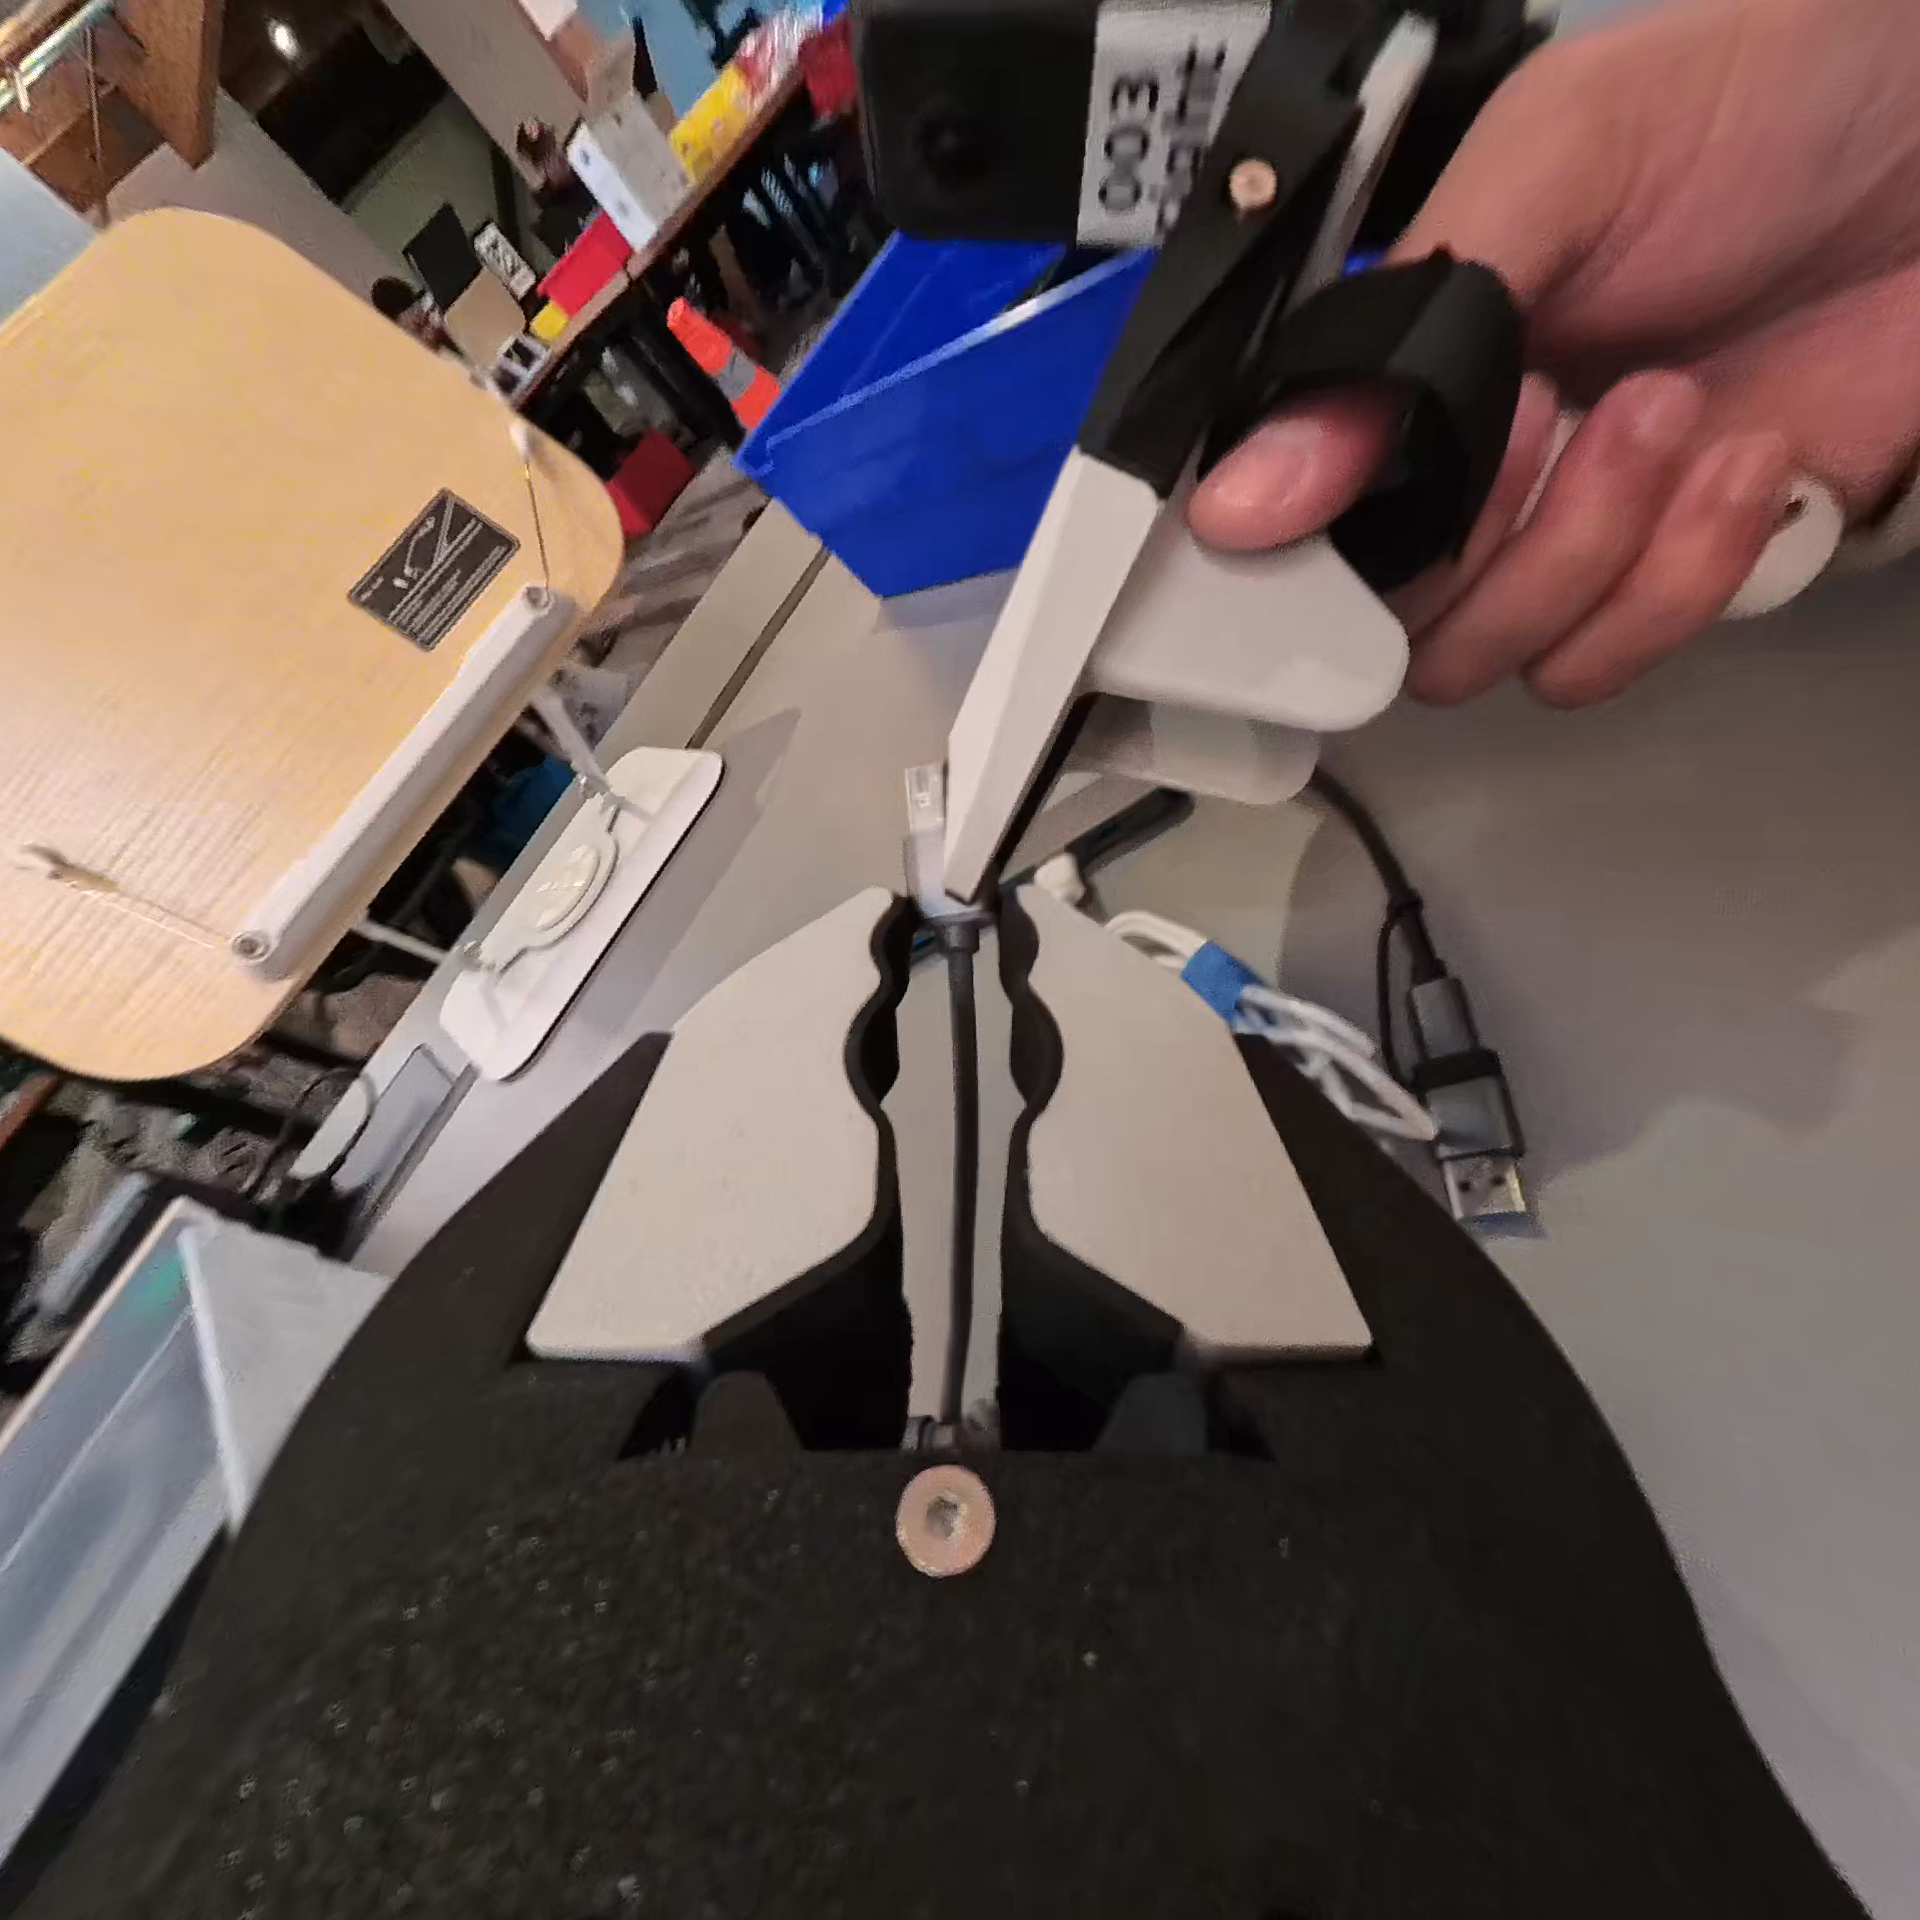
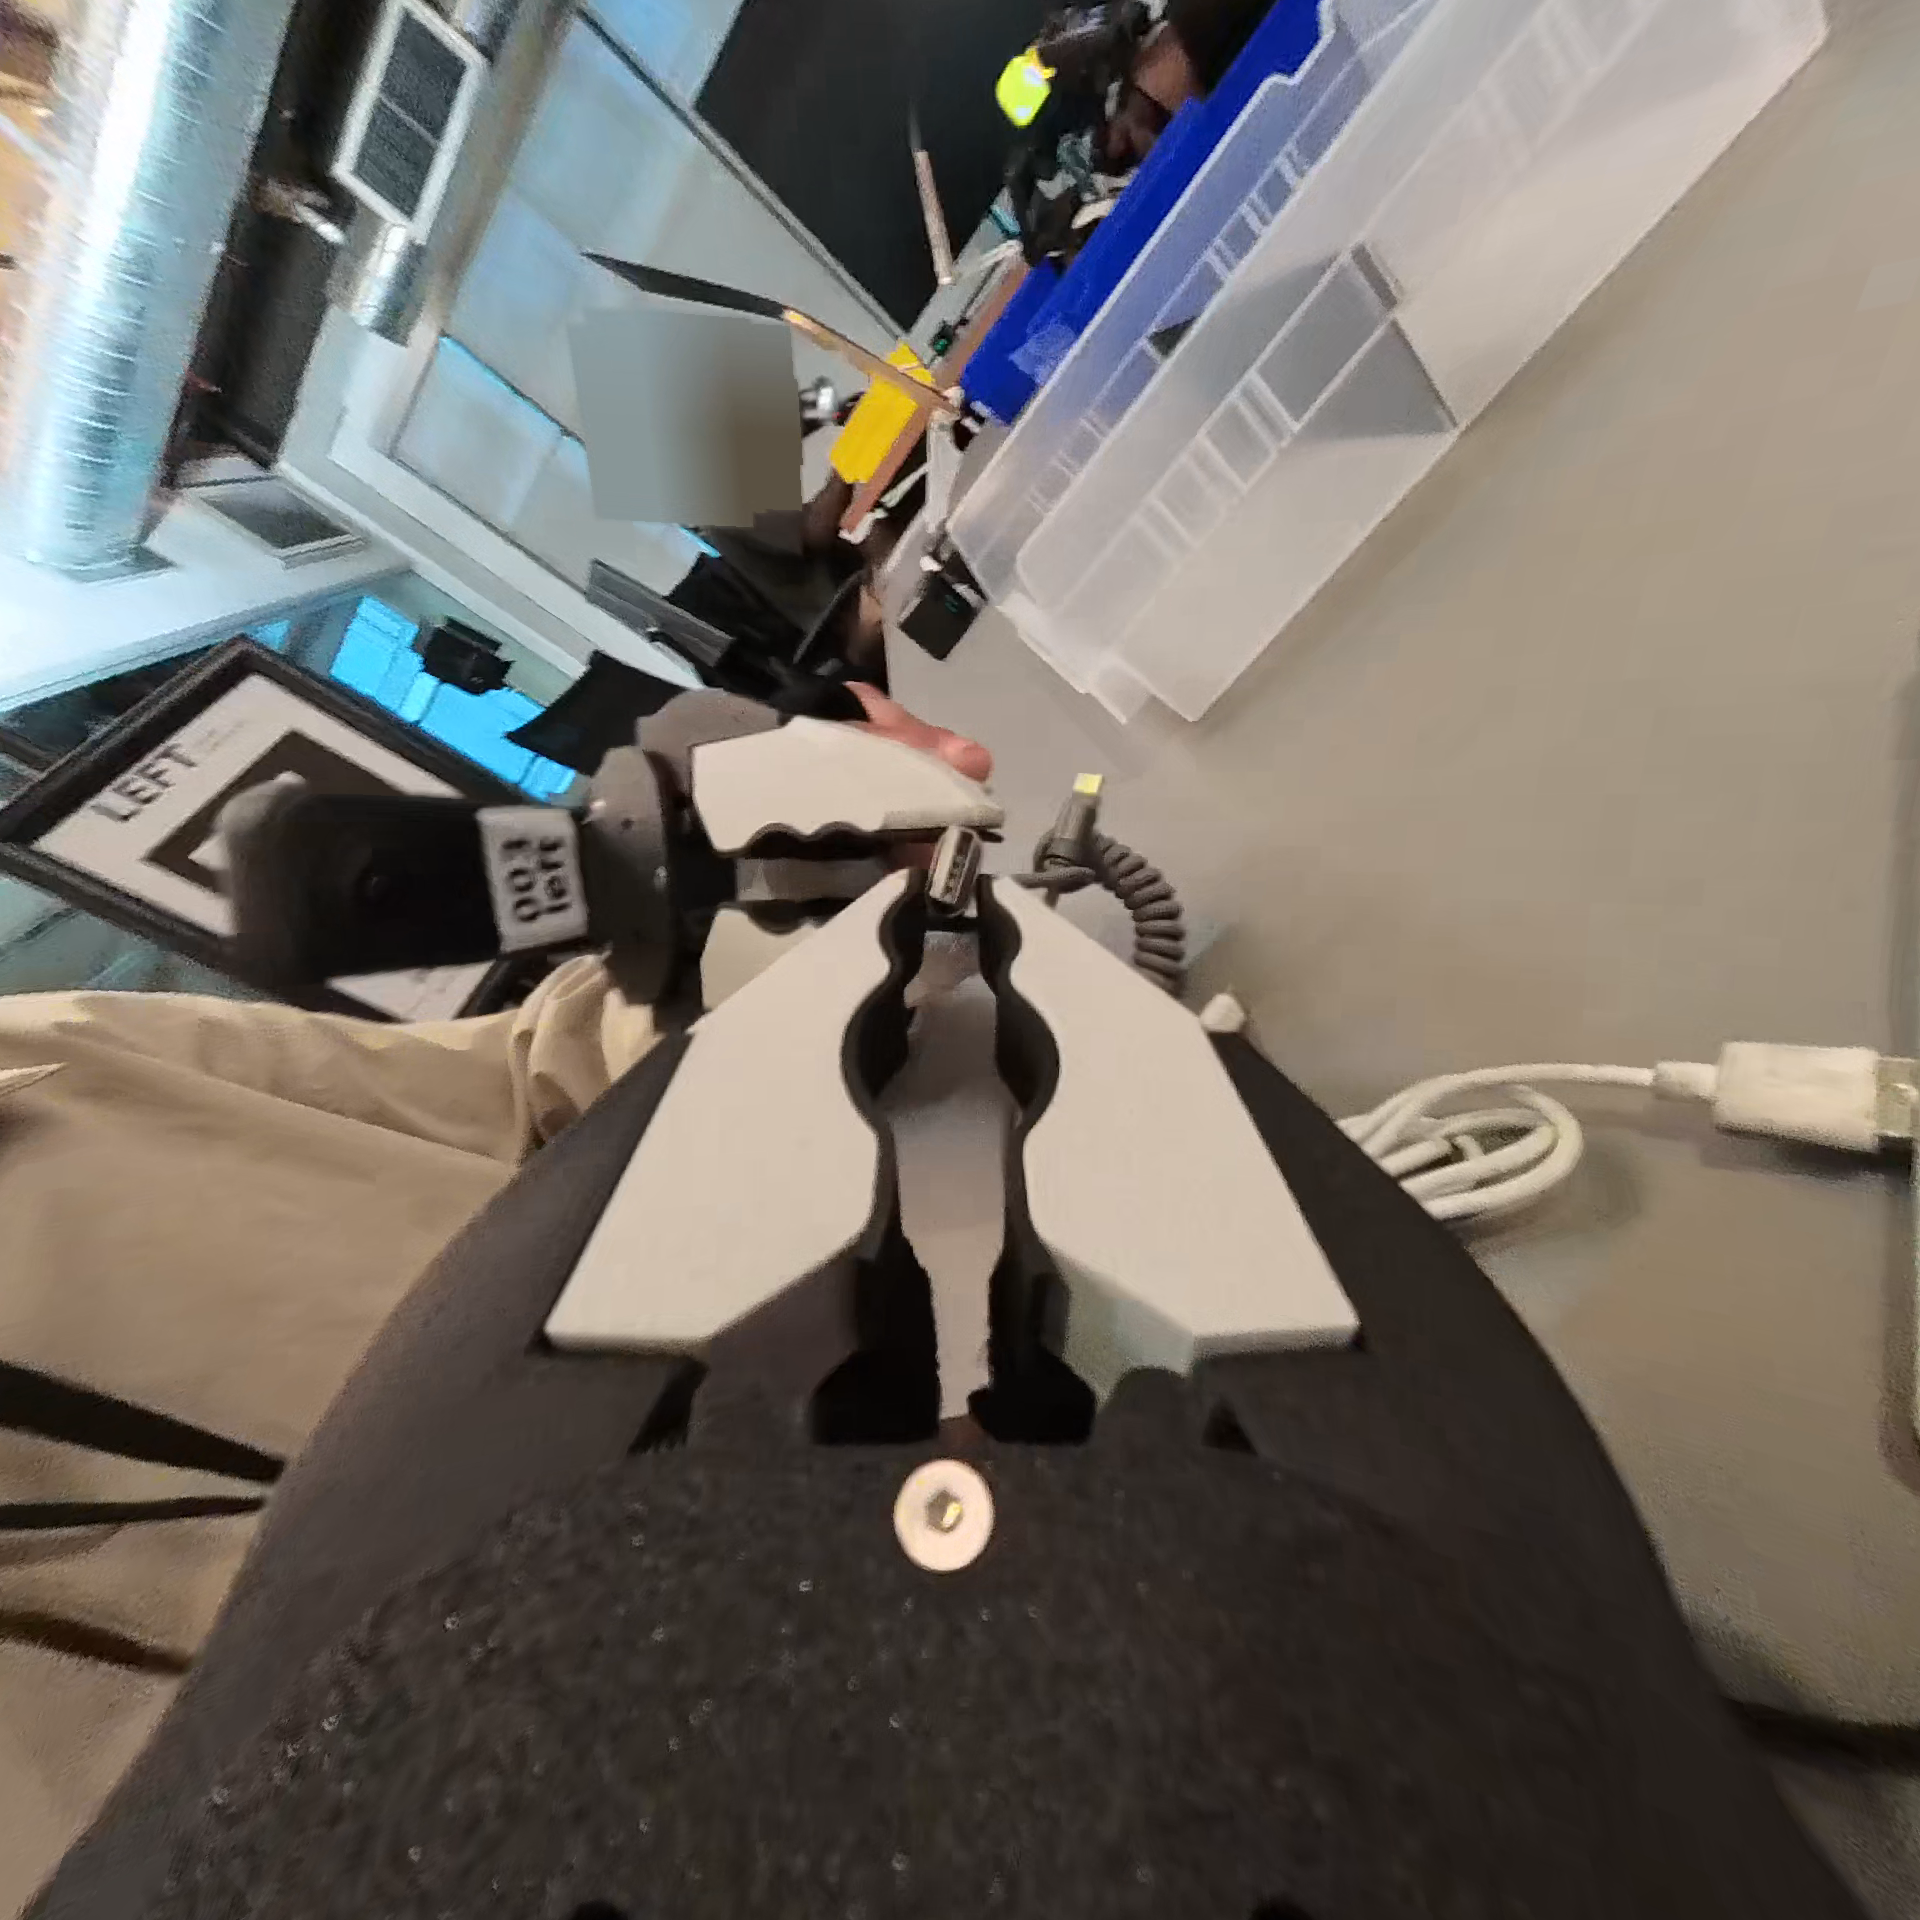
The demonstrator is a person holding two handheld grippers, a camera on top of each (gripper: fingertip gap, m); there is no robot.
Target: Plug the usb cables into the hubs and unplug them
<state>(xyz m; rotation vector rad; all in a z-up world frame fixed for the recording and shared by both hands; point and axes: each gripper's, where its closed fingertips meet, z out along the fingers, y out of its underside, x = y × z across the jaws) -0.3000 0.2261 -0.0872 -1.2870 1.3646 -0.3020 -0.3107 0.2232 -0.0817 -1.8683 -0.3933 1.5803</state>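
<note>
Left wrist view shows the left gripper (image 1: 954, 914) with fingers nipped on a dark cable (image 1: 964, 1049) just behind its plug. The right gripper (image 2: 954, 902) pinches a USB connector (image 2: 954, 868); judging by this, keep both grips firm and square the ends before pushing.

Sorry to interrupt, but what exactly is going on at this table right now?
A person is working two hand-held grippers over a grey table. The left gripper is pinching a dark cable just behind its plug, and the right gripper holds a USB-A plug at its fingertips, close by. A coiled white cable and a dark adapter cable lie loose nearby.
</note>
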